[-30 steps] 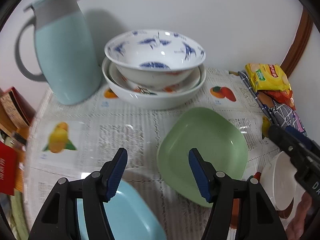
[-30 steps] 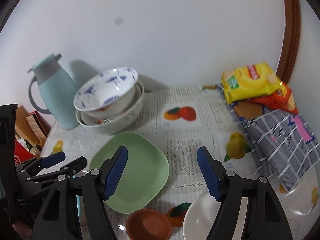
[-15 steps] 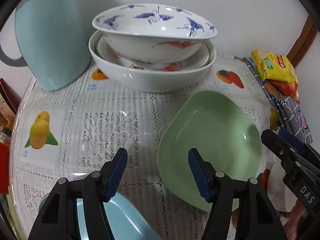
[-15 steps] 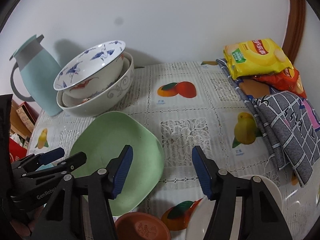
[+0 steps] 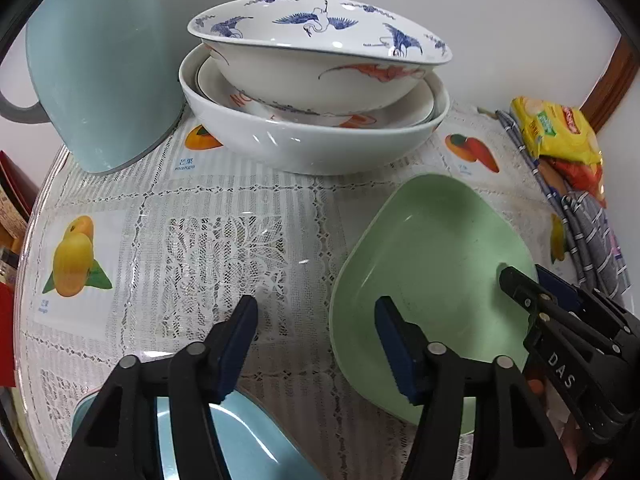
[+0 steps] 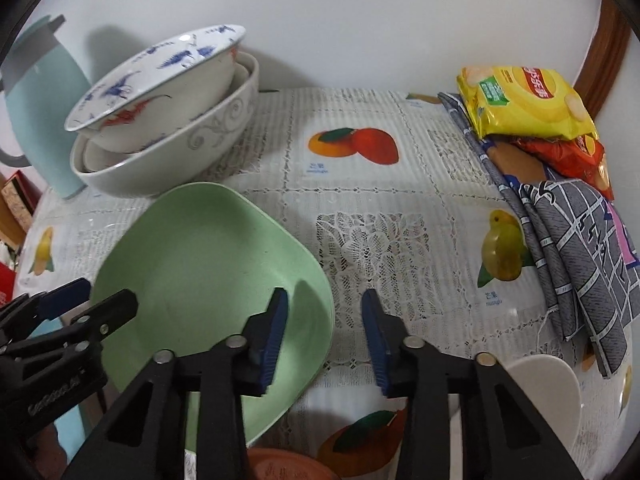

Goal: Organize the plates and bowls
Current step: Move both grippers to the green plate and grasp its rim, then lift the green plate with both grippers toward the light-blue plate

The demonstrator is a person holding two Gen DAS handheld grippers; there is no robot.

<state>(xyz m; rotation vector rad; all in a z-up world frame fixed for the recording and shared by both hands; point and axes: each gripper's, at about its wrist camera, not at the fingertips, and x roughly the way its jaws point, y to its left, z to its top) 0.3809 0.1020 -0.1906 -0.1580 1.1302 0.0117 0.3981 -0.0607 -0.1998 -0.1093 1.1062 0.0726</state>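
A green square plate (image 5: 436, 264) (image 6: 208, 264) lies on the lace tablecloth. Behind it stands a stack of white bowls (image 5: 316, 136) (image 6: 168, 148) topped by a blue-crane bowl (image 5: 320, 40) (image 6: 160, 68). My left gripper (image 5: 316, 340) is open and empty, straddling the green plate's left rim, above a light blue plate (image 5: 224, 440). My right gripper (image 6: 324, 332) is open, straddling the green plate's right rim; it also shows in the left wrist view (image 5: 536, 284). A white plate (image 6: 544, 392) and a brown dish (image 6: 288, 464) sit near the front.
A light blue thermos jug (image 5: 100, 64) (image 6: 40, 100) stands left of the bowls. Snack packets (image 6: 524, 100) and a folded checked cloth (image 6: 576, 248) lie along the right side. A white wall is behind the table. Boxes (image 5: 12, 196) sit off the left edge.
Both grippers have moved forward and lower toward the green plate. The right jaws have narrowed somewhat and now straddle the plate's right rim.
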